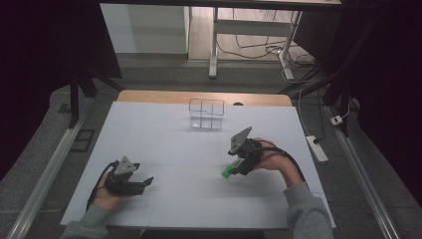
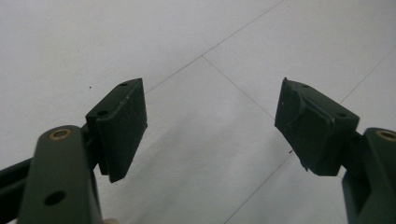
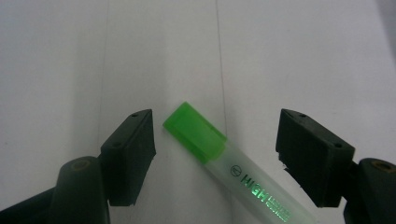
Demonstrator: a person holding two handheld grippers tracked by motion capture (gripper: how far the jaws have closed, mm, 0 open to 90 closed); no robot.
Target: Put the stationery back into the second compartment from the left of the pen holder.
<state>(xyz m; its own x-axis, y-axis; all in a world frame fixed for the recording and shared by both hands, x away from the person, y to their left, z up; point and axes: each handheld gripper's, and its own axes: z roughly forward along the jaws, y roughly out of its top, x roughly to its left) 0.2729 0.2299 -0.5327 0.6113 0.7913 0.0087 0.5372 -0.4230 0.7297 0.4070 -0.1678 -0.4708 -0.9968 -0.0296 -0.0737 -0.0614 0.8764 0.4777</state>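
A highlighter [image 3: 219,158] with a green cap and a pale barrel lies flat on the white table, its cap pointing away from the camera. My right gripper [image 3: 215,154] stands open around it, one jaw on each side, neither touching it. From above, that gripper [image 1: 234,168] is right of the table's middle with the green cap [image 1: 228,171] showing under it. My left gripper [image 1: 144,181] rests near the front left, open, with only bare table between its pads [image 2: 123,126].
A clear plastic organizer [image 1: 206,114] with compartments stands at the back middle of the white table [image 1: 164,139]. Beyond the table are desk legs, cables and a power strip [image 1: 317,148] on the floor.
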